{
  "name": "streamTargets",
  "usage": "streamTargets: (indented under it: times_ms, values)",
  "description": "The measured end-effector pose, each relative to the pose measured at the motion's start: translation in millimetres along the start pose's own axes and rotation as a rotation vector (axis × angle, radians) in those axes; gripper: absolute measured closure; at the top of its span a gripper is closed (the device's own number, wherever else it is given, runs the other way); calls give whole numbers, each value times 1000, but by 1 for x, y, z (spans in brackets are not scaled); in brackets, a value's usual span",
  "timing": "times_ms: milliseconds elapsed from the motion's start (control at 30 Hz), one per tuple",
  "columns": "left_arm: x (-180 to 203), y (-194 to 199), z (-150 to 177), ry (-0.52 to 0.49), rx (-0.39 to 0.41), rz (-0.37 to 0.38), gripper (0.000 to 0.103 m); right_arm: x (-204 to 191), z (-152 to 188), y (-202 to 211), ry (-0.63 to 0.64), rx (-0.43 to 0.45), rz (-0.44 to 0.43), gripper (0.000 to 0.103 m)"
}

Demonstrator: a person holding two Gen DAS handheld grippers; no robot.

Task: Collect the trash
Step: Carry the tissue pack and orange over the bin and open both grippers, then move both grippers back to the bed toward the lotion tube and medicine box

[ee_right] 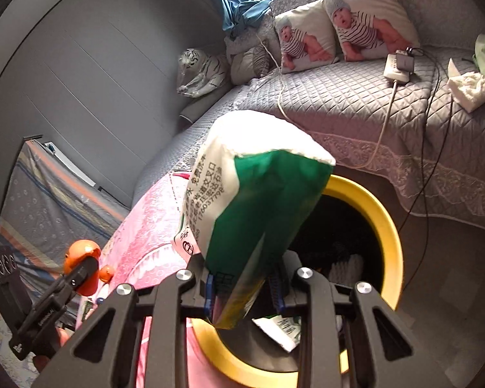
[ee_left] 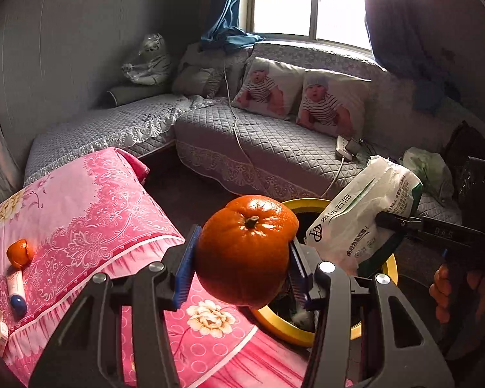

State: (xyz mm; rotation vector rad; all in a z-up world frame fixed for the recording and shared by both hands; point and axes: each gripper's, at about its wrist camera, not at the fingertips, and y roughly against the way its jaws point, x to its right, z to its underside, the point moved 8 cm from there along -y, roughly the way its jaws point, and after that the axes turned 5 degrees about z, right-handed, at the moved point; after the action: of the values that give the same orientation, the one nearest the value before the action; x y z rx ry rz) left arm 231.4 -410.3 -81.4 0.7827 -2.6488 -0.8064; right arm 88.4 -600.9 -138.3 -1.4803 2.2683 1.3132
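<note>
My left gripper (ee_left: 241,266) is shut on an orange peel (ee_left: 247,249), a hollow orange skin with its stem on top, held over the edge of a pink-covered table beside a yellow-rimmed trash bin (ee_left: 307,205). It also shows in the right wrist view (ee_right: 82,266). My right gripper (ee_right: 244,294) is shut on a white and green tissue packet (ee_right: 255,207), held above the bin's yellow rim (ee_right: 381,223). The packet also shows in the left wrist view (ee_left: 362,213). Trash lies inside the bin.
The pink floral cloth (ee_left: 80,200) carries another piece of orange peel (ee_left: 20,253) and a white tube with a blue cap (ee_left: 16,291). A grey quilted sofa (ee_left: 274,142) holds two baby-print pillows, a power strip with cables (ee_right: 396,64) and crumpled tissue (ee_right: 472,87).
</note>
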Motion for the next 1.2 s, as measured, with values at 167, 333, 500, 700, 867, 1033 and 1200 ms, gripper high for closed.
streamTargets:
  times_ms: [167, 333, 500, 700, 867, 1033, 1200]
  values:
    - [20, -25, -1, -13, -20, 29, 56, 12, 5, -5, 58, 16, 99, 78]
    - [30, -42, 3, -19, -35, 30, 56, 17, 15, -8, 113, 18, 186, 78]
    - [32, -54, 9, -8, -52, 19, 56, 22, 21, -10, 179, 22, 302, 78]
    - [29, -65, 13, 10, -80, 11, 56, 28, 32, -23, 204, -40, 345, 78]
    - [27, -67, 16, 19, -95, 5, 55, 27, 34, -27, 232, -56, 378, 77]
    - [18, -57, 15, 61, -84, -15, 28, 32, 33, -33, 224, -77, 395, 63]
    - [0, -29, 6, 123, -20, -26, 20, 36, 22, -24, 193, -36, 416, 49]
